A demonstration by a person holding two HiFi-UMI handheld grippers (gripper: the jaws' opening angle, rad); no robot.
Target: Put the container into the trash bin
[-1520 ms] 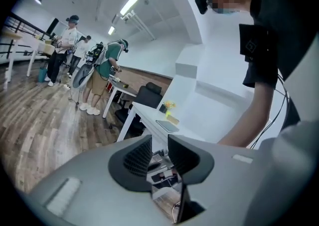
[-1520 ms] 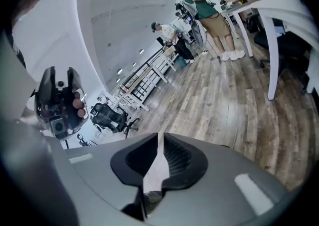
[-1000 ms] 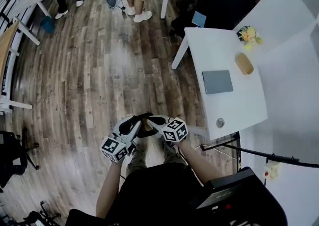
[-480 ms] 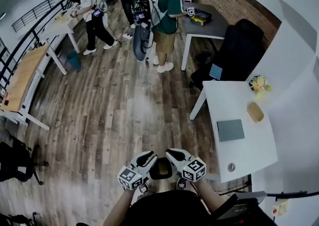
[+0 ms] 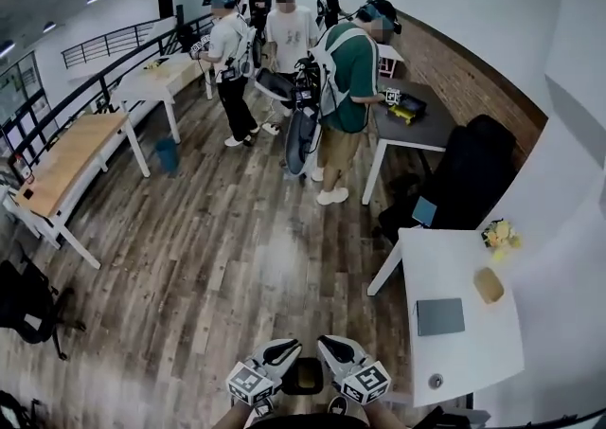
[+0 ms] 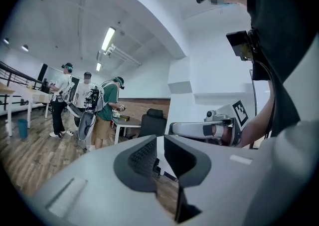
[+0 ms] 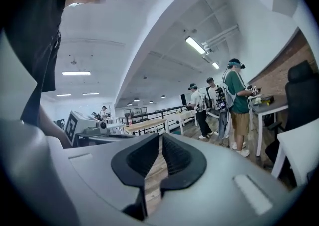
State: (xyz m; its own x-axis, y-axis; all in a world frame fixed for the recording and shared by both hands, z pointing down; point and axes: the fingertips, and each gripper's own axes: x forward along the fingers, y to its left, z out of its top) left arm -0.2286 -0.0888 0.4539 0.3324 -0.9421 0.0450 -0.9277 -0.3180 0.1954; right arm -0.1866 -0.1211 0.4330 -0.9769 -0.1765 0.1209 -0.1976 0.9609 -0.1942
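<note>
Search, not carrying, is the step in hand: neither tool has the container. Seen along its own jaws, the left gripper (image 6: 160, 146) is closing on nothing, with a thin slit of floor showing between its ribbed black pads. The right gripper (image 7: 160, 145) is drawn together and likewise empty. Both point level across the room, side by side in front of the person.

No view shows for certain which thing is the container. A tan oval dish (image 5: 489, 284) sits on the white table (image 5: 473, 361) to the right, well apart from both grippers and near a flat grey slab (image 5: 440, 315) (a tablet or a closed notebook); I judge it the likeliest candidate. The dark rounded shape (image 5: 305, 376) low between the two grippers in the head view is too small to tell. A small blue bin (image 5: 168, 153) stands on the floor by a table leg far across the room, and I take it for the trash bin.

The next move calls for turning toward the table, spreading one pair of jaws wider than the dish's rim, and taking it by the edge rather than the broad face.

The dish looks matte and shallow, perhaps wood or fibre, probably light and rigid, and its low curved rim offers little to pinch. The tabletop is smooth and hard, so the dish may slide when nudged. The plank floor (image 5: 237, 257) is glossy brown wood.
</note>
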